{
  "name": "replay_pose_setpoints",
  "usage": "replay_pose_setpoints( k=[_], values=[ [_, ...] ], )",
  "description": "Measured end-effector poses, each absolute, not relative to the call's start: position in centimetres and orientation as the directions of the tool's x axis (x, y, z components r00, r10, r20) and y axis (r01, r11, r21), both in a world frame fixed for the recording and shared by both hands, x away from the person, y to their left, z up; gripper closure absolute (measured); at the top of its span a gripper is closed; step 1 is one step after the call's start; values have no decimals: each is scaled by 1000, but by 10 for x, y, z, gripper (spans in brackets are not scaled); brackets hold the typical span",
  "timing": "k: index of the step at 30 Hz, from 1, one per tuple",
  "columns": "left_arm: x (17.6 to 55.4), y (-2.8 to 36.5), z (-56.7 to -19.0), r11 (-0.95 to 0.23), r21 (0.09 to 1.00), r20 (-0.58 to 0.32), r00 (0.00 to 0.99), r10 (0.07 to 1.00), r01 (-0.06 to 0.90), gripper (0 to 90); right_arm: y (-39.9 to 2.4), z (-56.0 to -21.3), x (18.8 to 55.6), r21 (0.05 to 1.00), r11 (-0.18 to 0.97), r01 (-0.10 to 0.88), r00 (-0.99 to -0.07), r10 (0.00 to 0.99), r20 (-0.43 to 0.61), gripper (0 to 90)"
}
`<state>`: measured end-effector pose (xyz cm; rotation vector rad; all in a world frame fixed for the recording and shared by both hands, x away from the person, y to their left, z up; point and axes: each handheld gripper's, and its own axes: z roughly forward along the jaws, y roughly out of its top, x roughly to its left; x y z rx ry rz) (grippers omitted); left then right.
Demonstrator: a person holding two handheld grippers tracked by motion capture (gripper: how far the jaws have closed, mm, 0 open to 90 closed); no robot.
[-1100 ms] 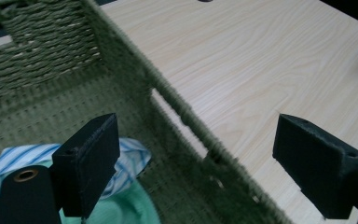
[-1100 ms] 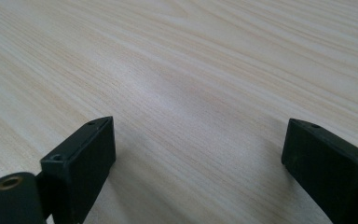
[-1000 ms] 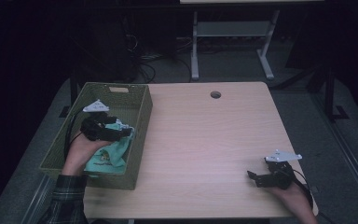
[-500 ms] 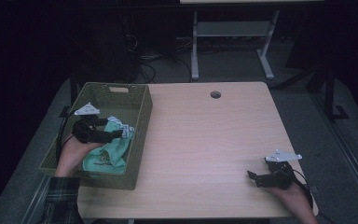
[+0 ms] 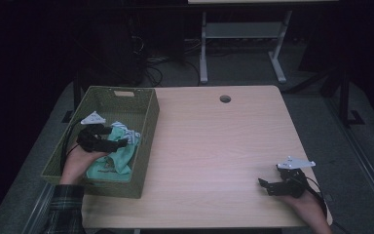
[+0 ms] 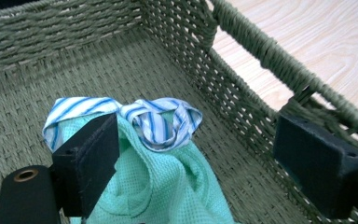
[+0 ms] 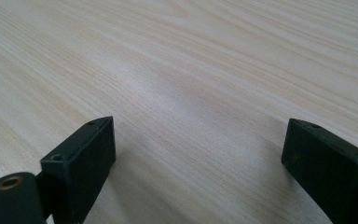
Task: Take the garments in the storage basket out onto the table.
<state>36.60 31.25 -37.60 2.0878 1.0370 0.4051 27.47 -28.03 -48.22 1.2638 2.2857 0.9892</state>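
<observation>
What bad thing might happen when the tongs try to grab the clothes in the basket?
The left tongs are open over the green cloth, with one jaw close against the basket wall, so it might catch the weave. The striped cloth lies tangled on the green one, so both may lift together.

We're looking at what reads as a lab or office test space: a pale wood-laminate desk (image 5: 214,146) with a round cable hole (image 5: 225,99) near its far edge is sitting on grey carpet (image 5: 316,112). Cables (image 5: 151,63) are trailing across the dim floor behind it, and a white metal frame (image 5: 238,34) of another workstation is standing beyond.
</observation>
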Motion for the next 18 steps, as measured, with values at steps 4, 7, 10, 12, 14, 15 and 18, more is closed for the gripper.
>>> replay_pose_setpoints(
  k=[4, 7, 10, 12, 14, 15, 18],
  values=[
    [368, 313, -381, -399, 735, -41, 623, 781, 549, 139, -280, -482, 275, 717, 359, 597, -542, 840, 31, 94],
    [368, 312, -385, -402, 726, -39, 617, 786, 558, 140, -280, -482, 275, 717, 359, 597, -543, 839, 31, 94],
    [369, 312, -388, -405, 717, -42, 615, 788, 567, 143, -280, -482, 275, 717, 359, 597, -543, 839, 32, 94],
    [370, 312, -390, -407, 712, -42, 614, 788, 571, 143, -280, -482, 275, 717, 359, 597, -543, 839, 31, 94],
    [371, 312, -391, -411, 705, -42, 612, 789, 578, 143, -280, -482, 275, 717, 359, 597, -542, 840, 32, 94],
    [372, 311, -393, -416, 696, -43, 612, 790, 586, 144, -280, -482, 275, 717, 360, 597, -543, 839, 31, 94],
    [373, 309, -396, -432, 676, -35, 612, 790, 597, 144, -280, -482, 275, 717, 359, 597, -543, 839, 31, 94]
  ],
)
